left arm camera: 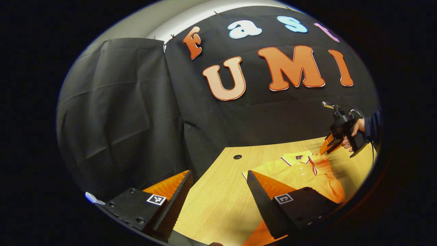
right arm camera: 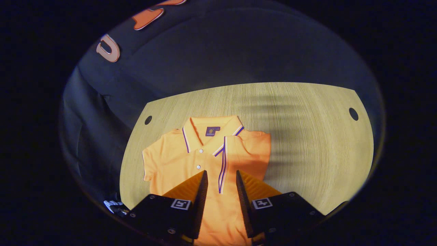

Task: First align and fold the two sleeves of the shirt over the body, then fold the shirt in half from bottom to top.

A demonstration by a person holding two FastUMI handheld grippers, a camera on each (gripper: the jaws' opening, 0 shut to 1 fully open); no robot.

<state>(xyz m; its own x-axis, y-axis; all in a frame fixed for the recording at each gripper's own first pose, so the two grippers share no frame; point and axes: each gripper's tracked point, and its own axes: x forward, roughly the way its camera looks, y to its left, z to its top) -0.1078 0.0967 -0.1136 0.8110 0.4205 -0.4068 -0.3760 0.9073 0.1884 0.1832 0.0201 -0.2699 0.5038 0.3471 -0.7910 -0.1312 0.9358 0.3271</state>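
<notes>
Lying below both parted, empty tools (right arm camera: 220, 177), shirt (right arm camera: 191, 160) rests on table (right arm camera: 307, 143)

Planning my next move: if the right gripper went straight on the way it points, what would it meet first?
Probably the orange polo shirt: the right gripper, jaws open, points down along its folded-over striped sleeve edge. Past it lies the light wooden table. Depth is unclear.
</notes>
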